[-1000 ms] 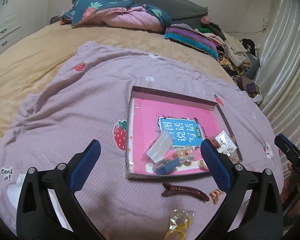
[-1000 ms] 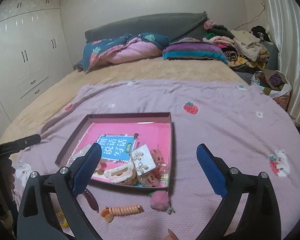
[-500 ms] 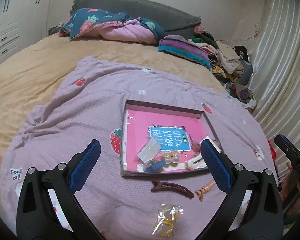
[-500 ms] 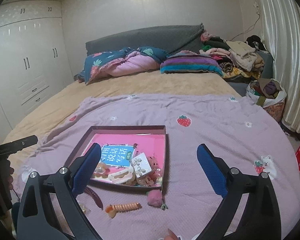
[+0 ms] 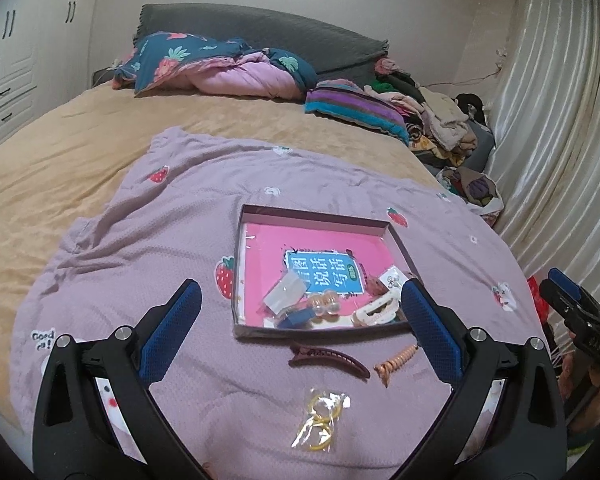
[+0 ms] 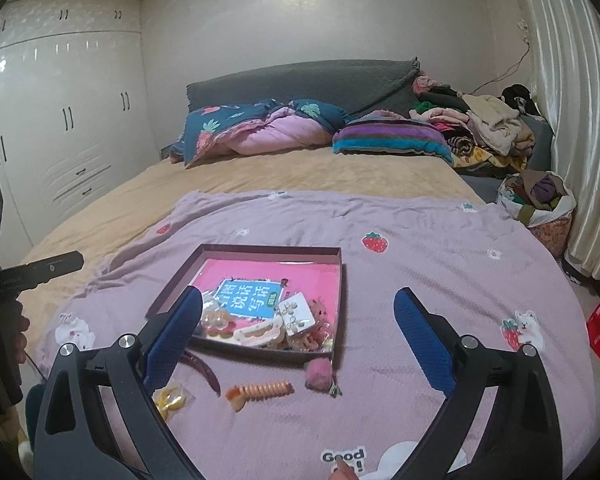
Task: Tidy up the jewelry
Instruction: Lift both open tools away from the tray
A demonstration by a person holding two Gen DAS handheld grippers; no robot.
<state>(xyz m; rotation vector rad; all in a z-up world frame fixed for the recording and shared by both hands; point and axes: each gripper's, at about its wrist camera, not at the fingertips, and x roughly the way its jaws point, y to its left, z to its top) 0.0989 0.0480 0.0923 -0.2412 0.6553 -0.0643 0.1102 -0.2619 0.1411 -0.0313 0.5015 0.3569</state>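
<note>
A shallow pink-lined box (image 5: pixel 256 213) (image 6: pixel 342 280) lies on the lilac blanket and holds several hair clips, earring cards and small packets. In front of it lie a dark red hair clip (image 5: pixel 332 362) (image 6: pixel 204 370), an orange spiral hair tie (image 5: pixel 394 362) (image 6: pixel 260 392), a clear bag of yellow rings (image 5: pixel 320 420) (image 6: pixel 170 398) and a pink pom-pom charm (image 6: pixel 318 376). My left gripper (image 5: pixel 300 328) is open and empty, raised above the items. My right gripper (image 6: pixel 300 332) is open and empty, raised above the box's near edge.
The lilac strawberry blanket (image 5: pixel 160 248) covers the near end of a tan bed (image 6: pixel 300 172). Pillows and a pile of clothes (image 6: pixel 480 128) lie at the head. A bag (image 6: pixel 540 200) and curtain (image 6: pixel 580 120) stand to the right, wardrobes (image 6: pixel 60 120) to the left.
Both grippers have pulled back and up from the box, which now looks smaller and farther. Both stay open and empty.
</note>
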